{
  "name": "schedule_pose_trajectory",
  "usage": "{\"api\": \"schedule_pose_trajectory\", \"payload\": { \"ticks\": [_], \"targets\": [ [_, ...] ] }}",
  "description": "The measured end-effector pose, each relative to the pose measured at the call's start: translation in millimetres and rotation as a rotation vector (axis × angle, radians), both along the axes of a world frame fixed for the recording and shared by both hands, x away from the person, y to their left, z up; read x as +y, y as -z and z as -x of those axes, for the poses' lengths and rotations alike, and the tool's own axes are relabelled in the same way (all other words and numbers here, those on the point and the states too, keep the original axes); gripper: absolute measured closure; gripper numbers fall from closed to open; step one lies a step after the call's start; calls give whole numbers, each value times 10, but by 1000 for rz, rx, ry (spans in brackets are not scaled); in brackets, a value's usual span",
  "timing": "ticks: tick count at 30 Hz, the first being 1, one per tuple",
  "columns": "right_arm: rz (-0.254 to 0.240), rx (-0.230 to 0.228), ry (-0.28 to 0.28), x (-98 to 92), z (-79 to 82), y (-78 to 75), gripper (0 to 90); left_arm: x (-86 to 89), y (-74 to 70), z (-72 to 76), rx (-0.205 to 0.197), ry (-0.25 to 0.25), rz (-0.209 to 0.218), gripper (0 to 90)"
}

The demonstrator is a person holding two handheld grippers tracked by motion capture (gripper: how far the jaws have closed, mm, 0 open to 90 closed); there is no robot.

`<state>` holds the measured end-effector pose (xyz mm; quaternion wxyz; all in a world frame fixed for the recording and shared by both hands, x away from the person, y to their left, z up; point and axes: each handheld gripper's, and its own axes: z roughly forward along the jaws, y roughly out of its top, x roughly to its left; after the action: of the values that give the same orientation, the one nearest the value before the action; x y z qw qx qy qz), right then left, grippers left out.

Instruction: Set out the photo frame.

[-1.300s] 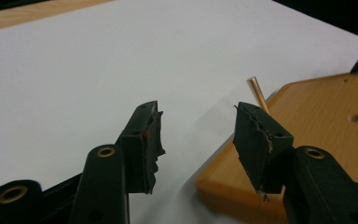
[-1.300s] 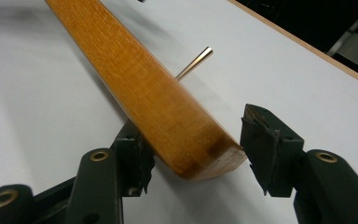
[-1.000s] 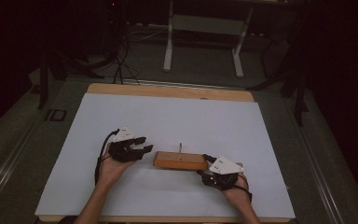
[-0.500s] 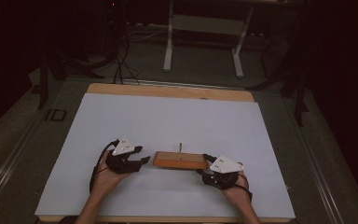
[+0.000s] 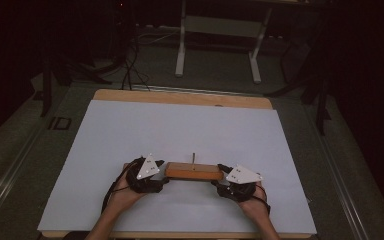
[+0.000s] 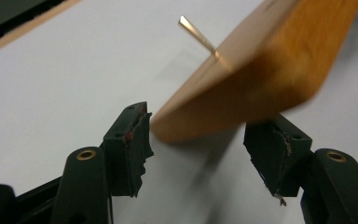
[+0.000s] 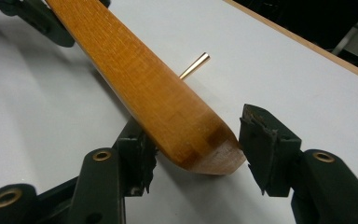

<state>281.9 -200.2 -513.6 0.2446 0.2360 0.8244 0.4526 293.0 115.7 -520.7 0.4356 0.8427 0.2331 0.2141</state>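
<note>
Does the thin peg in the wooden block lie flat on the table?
No: in the high view the thin peg stands upright from the top of the wooden block.

The letters "ID" stood in dark strokes on the grey floor (image 5: 40, 131), just beside the left edge of the white table sheet (image 5: 180, 130) near its far corner. Nothing else could be read.
</note>
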Motion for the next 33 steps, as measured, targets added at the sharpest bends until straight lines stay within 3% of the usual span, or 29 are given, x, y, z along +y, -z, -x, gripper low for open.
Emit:
{"api": "schedule_pose_trajectory", "payload": {
  "ticks": [8,14,24,28,33],
  "targets": [
    [-5,8,-5,-7,-34,6,463,-106,22,-79,-5,15,15,477],
    [-10,20,-10,-13,-73,29,464,-151,19,-84,-11,19,10,481],
    [-39,39,-17,-57,-246,12,523,-148,2,-202,-9,-12,32,517],
    [-44,46,-7,-53,-319,0,538,-162,-20,-246,-15,-15,2,539],
    [-44,46,-7,-55,-344,-4,543,-206,-29,-232,-56,-23,-53,553]
  ]
}}
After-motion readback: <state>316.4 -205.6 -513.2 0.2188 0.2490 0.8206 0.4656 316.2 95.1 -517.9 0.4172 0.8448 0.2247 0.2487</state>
